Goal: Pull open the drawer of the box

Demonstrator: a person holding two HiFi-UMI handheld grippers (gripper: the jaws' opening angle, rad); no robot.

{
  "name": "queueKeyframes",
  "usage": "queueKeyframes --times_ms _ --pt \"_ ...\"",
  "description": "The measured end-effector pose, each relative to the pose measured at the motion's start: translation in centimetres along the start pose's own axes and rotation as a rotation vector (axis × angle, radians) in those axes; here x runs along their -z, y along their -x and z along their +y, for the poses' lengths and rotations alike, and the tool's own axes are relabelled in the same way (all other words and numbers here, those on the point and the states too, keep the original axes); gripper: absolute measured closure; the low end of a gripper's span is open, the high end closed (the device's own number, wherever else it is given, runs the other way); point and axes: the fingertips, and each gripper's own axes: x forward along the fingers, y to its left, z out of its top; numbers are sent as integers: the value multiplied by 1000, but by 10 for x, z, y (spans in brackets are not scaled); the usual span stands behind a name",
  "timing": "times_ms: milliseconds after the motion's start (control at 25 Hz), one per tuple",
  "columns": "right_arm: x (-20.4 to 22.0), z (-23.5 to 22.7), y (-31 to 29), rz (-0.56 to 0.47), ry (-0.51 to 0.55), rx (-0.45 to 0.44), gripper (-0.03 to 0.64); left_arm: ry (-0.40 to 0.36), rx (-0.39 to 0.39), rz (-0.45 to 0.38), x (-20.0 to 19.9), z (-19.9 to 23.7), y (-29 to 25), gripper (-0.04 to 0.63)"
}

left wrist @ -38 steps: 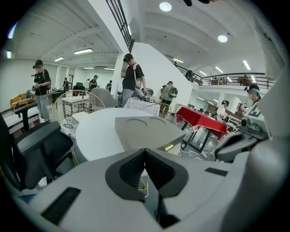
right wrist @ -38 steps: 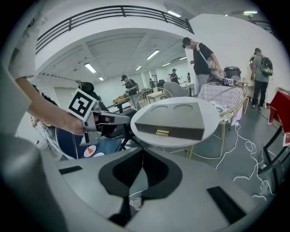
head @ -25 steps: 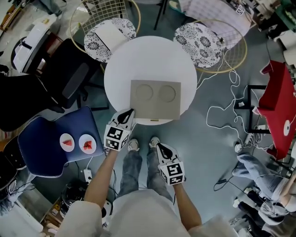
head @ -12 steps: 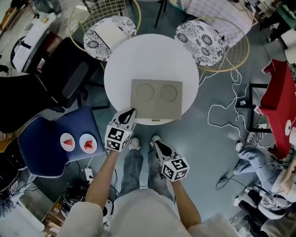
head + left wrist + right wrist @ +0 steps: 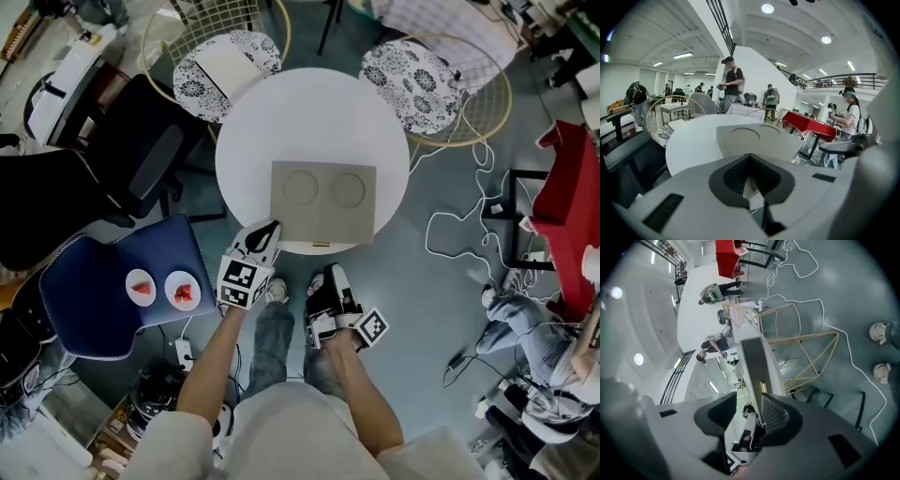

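Crosswise lies the box (image 5: 323, 200), drawer (image 5: 319, 247) toward the person (image 5: 281, 427); left claw (image 5: 269, 228) closed, right claw (image 5: 330, 275) just opened, empty.

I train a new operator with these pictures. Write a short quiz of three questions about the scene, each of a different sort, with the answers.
1. True or false: the drawer of the box on the round table is already pulled out.
2. Which gripper is nearer to the box? A. left gripper B. right gripper
3. How many round recesses does the box top show?

Key: 1 false, the drawer front sits flush. 2 A. 3 two. Note: the right gripper's jaws have just been opening and are empty.
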Motion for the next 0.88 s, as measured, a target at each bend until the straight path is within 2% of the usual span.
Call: queueKeyframes --times_ms 160,360,680,880 --pt "7 -15 -14 32 45 53 456 2 3 -2 0 1 0 584" --pt "5 -26 -27 10 50 89 459 4 11 -4 -1 0 0 584" --pt "-4 -31 -43 -14 58 92 476 1 22 -2 -2 -1 1 583" --pt "-7 -35 -47 -21 90 103 547 2 29 -3 -1 -1 0 584"
